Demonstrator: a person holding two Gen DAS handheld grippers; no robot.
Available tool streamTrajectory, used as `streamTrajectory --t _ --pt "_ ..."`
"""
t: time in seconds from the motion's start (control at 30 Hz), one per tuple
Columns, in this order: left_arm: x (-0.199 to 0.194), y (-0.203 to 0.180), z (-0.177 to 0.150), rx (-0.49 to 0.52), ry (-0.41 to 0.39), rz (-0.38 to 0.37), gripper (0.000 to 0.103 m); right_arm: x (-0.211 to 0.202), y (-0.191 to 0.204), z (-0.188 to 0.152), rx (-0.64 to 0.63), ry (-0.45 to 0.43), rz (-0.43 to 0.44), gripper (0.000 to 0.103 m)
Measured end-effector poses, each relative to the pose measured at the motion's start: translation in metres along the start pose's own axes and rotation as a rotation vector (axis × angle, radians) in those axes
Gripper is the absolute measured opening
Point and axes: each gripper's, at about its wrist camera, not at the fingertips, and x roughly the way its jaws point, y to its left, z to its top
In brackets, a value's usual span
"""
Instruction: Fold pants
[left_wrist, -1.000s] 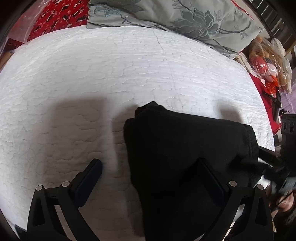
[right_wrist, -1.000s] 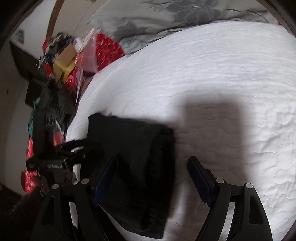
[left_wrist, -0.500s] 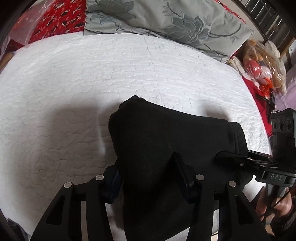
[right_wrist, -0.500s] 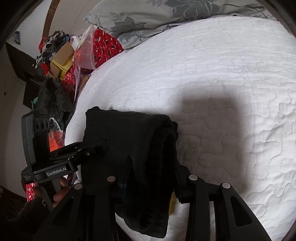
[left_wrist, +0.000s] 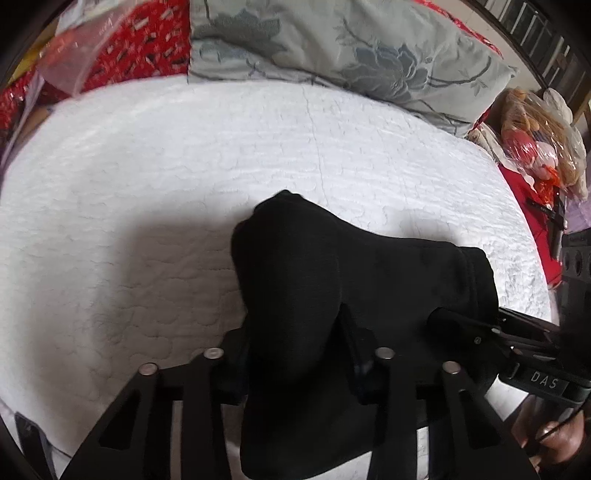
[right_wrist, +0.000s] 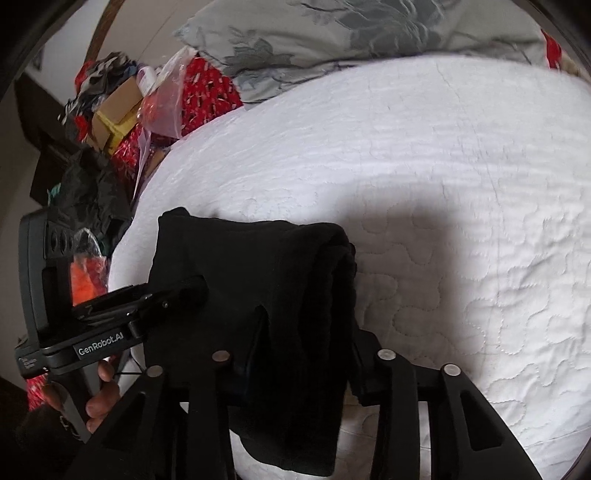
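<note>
Pants (left_wrist: 362, 280), one black pair folded into a thick bundle, lie at the near edge of a white quilted bed (left_wrist: 147, 177). Two grippers grip them: the left gripper (left_wrist: 295, 350) has just been closing and now pinches one end, the right gripper (right_wrist: 306, 354) likewise clamps the other. Lifting both ends evenly should keep the layers from slipping. One floral pillow (left_wrist: 351, 44) lies beyond.

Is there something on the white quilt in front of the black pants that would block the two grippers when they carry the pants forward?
Nothing visible does. Both the left gripper and the right gripper are closed on the black pants, and the white quilt ahead lies bare up to the grey floral pillow.
</note>
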Motion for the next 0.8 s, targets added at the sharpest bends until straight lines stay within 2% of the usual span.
streamTrajectory --t 0.27,0.43,0.53,0.63,0.8 --pt "-0.028 0.007 0.003 -0.035 -0.033 -0.019 0.029 -0.013 0.015 0.007 -0.015 -0.021 0.034 0.032" --pt "-0.053 0.037 0.037 -0.097 -0.076 -0.021 0.029 -0.009 0.039 0.038 -0.042 -0.029 0.084 0.032" --pt "-0.061 0.051 0.067 -0.100 -0.109 0.013 0.030 0.000 0.053 0.069 -0.047 -0.052 0.116 0.032" --pt "-0.050 0.064 0.087 -0.108 -0.097 0.053 0.030 0.020 0.057 0.097 -0.016 -0.056 0.131 0.032" --pt "-0.002 0.076 0.093 -0.095 -0.004 0.138 0.031 0.063 0.057 0.108 -0.013 -0.022 0.068 0.032"
